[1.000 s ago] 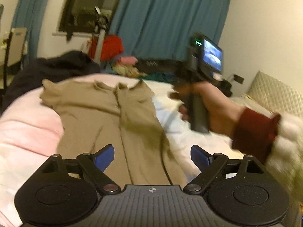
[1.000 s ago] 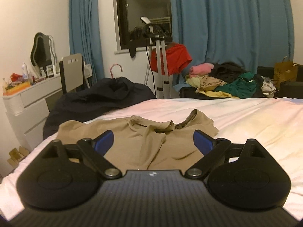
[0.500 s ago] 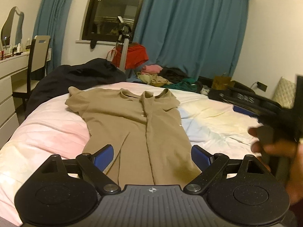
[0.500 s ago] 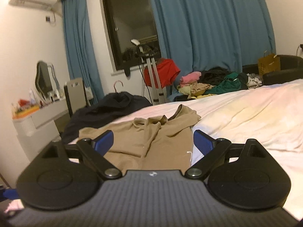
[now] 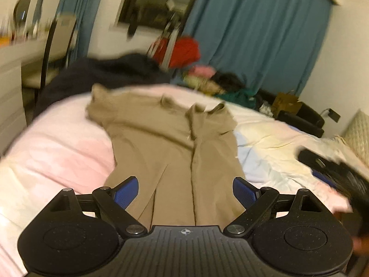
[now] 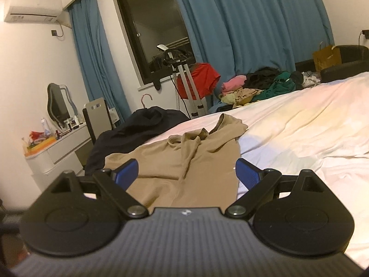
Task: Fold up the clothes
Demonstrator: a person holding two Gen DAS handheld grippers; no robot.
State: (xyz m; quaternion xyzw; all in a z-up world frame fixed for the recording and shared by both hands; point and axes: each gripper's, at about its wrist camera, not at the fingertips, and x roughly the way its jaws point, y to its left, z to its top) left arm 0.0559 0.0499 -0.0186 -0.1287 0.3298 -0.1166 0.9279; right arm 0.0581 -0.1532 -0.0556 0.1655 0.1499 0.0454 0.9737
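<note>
On bed (image 6: 299, 124), tan shirt (image 6: 184, 161); both tongs seemingly empty.

A shirt (image 6: 184, 161) is lying on the bed (image 6: 299, 133), collar toward the far edge; behind it a clothes pile (image 6: 258, 87) is sitting before the curtains (image 6: 253, 23).

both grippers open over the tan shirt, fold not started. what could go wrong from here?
1. The tan shirt is bunched at the collar and its right side is already folded in, so a fold may lock in creases.
2. The left gripper and right gripper hang open close together over the hem; they may collide or pinch the bedsheet too.
3. The left view is motion-blurred, so aim may be off.
</note>
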